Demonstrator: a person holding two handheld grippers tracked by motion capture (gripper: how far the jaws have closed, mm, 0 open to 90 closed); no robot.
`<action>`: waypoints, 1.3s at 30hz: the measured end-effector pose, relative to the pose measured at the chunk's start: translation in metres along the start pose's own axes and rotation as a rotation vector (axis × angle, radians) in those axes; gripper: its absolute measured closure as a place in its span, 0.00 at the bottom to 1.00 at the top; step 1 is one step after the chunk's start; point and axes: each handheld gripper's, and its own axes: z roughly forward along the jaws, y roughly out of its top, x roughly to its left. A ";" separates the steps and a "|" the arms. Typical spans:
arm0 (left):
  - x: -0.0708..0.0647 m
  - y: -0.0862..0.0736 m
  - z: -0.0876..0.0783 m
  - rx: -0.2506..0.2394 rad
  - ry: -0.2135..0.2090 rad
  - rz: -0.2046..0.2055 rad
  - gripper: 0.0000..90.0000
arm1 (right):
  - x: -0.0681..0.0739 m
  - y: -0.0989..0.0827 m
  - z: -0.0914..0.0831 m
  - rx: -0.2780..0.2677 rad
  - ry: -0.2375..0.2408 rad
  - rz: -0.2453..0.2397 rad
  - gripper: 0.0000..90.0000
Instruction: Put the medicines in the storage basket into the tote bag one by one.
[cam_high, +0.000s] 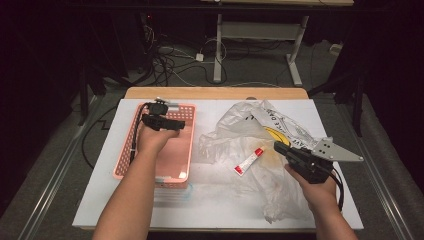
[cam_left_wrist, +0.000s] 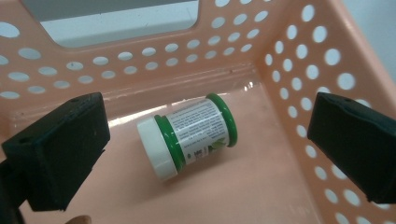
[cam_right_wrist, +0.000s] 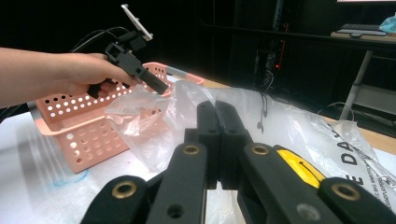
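Hovering over one pink basket (cam_high: 174, 172) at nine o'clock, left gripper (cam_left_wrist: 205, 154) jaws wide, one green-banded jar (cam_left_wrist: 187, 135) lying inside, seen from the left gripper view, right gripper (cam_right_wrist: 217, 140) jaws pressed together empty, one tube (cam_high: 249, 161) on one plastic bag (cam_high: 240, 125) at tabletop centre.

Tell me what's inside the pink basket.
Inside the pink basket a small jar with a white lid and green-trimmed label lies on its side on the floor. The open left claw hangs above it. The black jaws cover the basket's near corners.
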 end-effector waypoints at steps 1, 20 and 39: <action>0.000 0.001 0.002 0.005 0.004 -0.002 0.00 | 0.000 0.000 0.000 0.001 0.001 0.003 1.00; 0.005 0.004 0.025 0.080 0.057 -0.066 0.09 | 0.000 -0.002 0.001 0.008 0.004 0.006 1.00; 0.004 -0.002 0.035 0.173 0.070 -0.077 0.29 | 0.000 -0.002 0.001 0.009 0.004 0.009 1.00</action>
